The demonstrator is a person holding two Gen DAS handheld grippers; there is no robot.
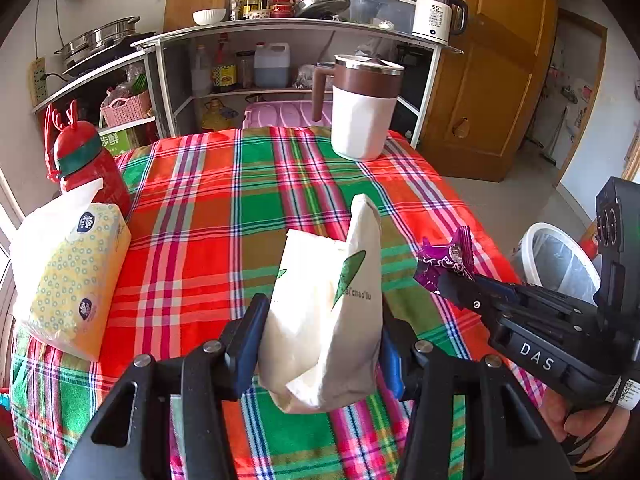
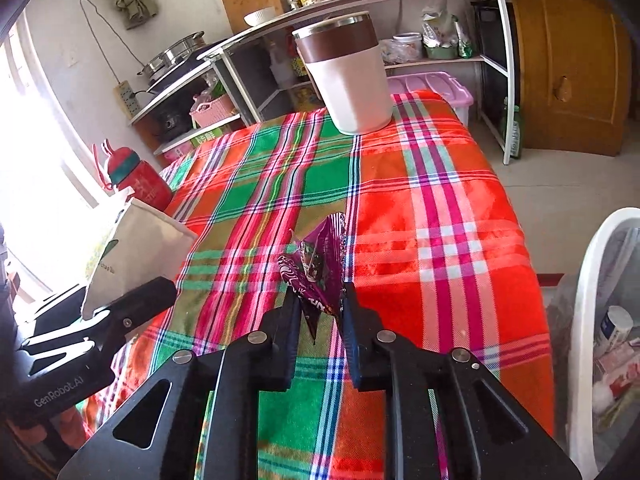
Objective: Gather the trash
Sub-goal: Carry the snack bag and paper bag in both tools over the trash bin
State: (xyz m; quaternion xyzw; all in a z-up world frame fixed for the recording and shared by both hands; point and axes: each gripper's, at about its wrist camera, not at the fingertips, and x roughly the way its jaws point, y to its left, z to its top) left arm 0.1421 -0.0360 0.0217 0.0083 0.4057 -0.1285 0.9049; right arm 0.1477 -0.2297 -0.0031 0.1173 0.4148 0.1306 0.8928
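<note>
A white paper bag [image 1: 312, 264] with a green leaf print stands upright between the fingers of my left gripper [image 1: 322, 312], which is shut on its lower part just above the plaid tablecloth [image 1: 224, 208]. To the right, my right gripper [image 2: 320, 296] is shut on a crumpled purple snack wrapper [image 2: 316, 264], held a little above the cloth. The same wrapper [image 1: 444, 260] shows at the tip of the right gripper [image 1: 452, 284] in the left wrist view. A white bin [image 2: 592, 264] with a clear liner and some rubbish inside stands on the floor beside the table's right edge.
A brown and white lidded mug [image 1: 362, 112] stands at the table's far edge. A red bottle [image 1: 88, 164] and a yellow tissue pack [image 1: 72, 276] sit on the left side. Behind the table are kitchen shelves [image 1: 280, 28] and a wooden door [image 1: 500, 80].
</note>
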